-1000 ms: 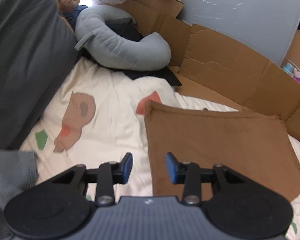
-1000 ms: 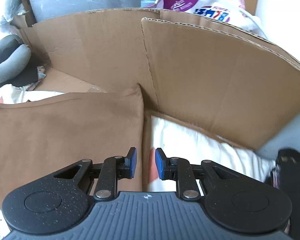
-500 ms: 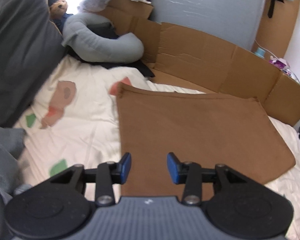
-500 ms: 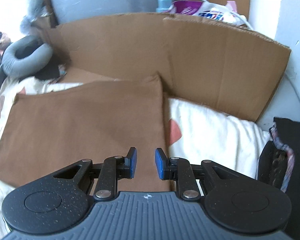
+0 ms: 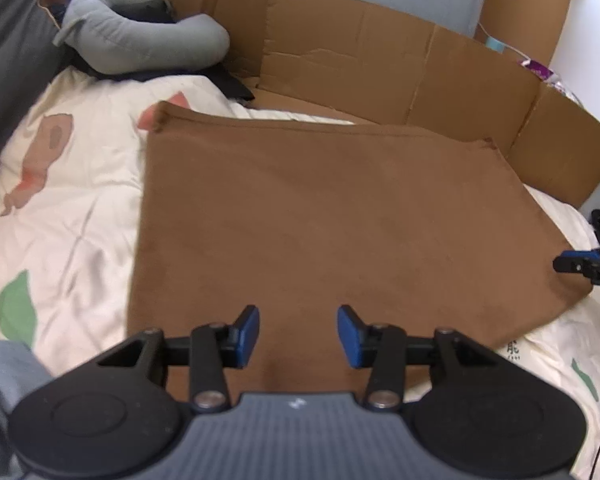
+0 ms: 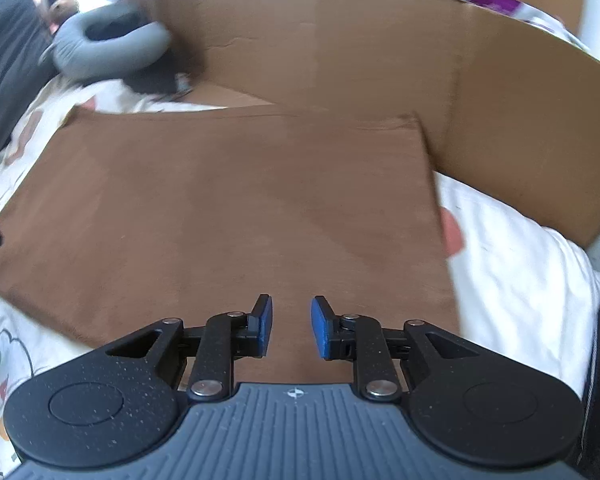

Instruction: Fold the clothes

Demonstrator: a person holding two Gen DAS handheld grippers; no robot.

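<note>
Where cardboard lines the bed's far edge, grey pillow at far-left corner. Brown cloth flat on patterned bedsheet. Left gripper and right gripper spread, just widening, pinching nothing

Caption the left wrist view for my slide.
Open left gripper above a flat brown cloth on a bedsheet.

A bed covered by a cream quilt with pink and green cartoon prints carries a flat, rectangular brown garment. Beyond the garment's far left corner lies a curved grey cushion, beside brown cardboard sheets along the garment's far edge.
</note>
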